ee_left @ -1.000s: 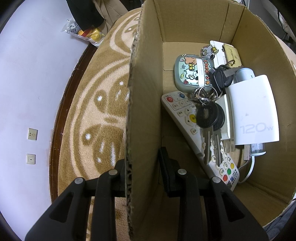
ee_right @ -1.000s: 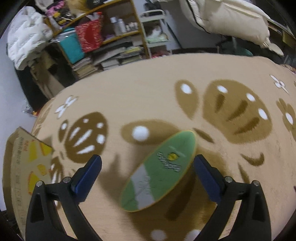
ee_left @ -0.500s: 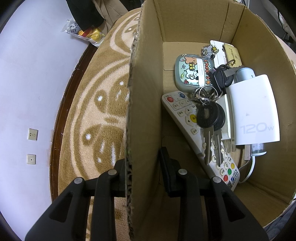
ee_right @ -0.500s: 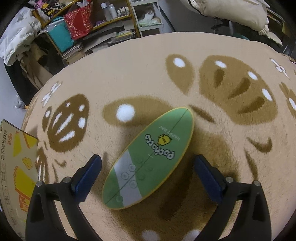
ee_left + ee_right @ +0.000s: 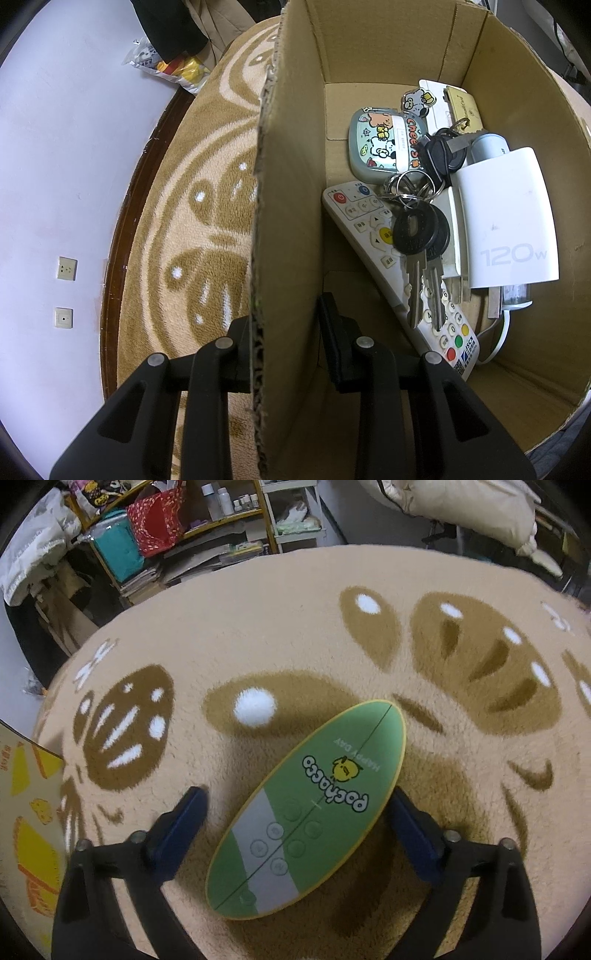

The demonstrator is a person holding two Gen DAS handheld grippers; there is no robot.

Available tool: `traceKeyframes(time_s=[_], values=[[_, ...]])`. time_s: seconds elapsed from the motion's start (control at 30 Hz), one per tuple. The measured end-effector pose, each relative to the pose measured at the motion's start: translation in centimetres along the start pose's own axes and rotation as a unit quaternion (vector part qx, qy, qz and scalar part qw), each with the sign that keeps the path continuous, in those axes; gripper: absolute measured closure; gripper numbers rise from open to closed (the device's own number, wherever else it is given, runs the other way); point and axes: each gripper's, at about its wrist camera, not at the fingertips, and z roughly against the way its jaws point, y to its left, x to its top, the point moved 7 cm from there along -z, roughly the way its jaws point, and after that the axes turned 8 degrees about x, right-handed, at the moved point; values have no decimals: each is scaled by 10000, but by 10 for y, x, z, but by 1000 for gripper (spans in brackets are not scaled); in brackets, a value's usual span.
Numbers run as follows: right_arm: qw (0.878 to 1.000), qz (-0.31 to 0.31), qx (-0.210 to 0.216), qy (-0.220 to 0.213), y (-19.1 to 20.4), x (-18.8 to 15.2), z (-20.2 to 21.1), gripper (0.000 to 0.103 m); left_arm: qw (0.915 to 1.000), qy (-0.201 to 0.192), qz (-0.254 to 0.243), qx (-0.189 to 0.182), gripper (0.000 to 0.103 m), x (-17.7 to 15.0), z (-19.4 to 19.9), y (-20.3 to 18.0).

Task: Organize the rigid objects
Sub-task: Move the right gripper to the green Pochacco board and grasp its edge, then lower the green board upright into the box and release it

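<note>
My left gripper [image 5: 284, 332] is shut on the left wall of a cardboard box [image 5: 288, 184], one finger outside and one inside. The box holds a white remote [image 5: 373, 236], a bunch of keys [image 5: 421, 236], a white 120W charger [image 5: 509, 221] and a cartoon-print case [image 5: 380, 147]. My right gripper [image 5: 295, 812] is open, low over the rug. A green oval board [image 5: 310, 805] marked "pochacco" lies flat on the rug between its blue fingers [image 5: 181, 819], the right finger close against its edge.
A tan patterned rug [image 5: 258, 627] covers the floor. The printed side of the box [image 5: 26, 812] shows at the left of the right wrist view. Cluttered shelves [image 5: 192, 528] stand behind the rug. A white wall with sockets [image 5: 66, 267] is left of the box.
My right gripper has moved down and forward around the green board, which now lies between its fingers. My left gripper has not moved.
</note>
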Motion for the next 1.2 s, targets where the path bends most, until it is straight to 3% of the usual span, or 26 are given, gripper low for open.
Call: traceKeyframes(time_s=[0.07,0.1,0.17,0.2,0.3,0.4,0.5,0.87,1.2], values=[[9999,35,-147,-54,1,1,2,19,10000,-1,1,-2,75,0,0,0],[9998,54,-174,-118,1,2,5,33,10000,0,3,-3,75,0,0,0],[9996,88,109,-231,7,5,10,51,10000,10,-5,2,75,0,-1,0],[9995,52,208,-242,10,7,12,68,10000,12,-10,7,75,0,-1,1],[9979,0,576,-306,17,10,15,89,10000,9,-3,-1,74,0,-1,1],[9972,85,705,-250,27,8,13,94,10000,7,-12,10,74,0,-1,1],[9972,317,598,-320,37,7,13,94,10000,8,-14,14,74,0,-2,2],[9902,805,991,-570,84,11,42,94,10000,10,-25,27,73,1,-3,2],[9688,1532,1574,-1151,162,4,101,94,10000,10,-27,31,73,0,-3,3]])
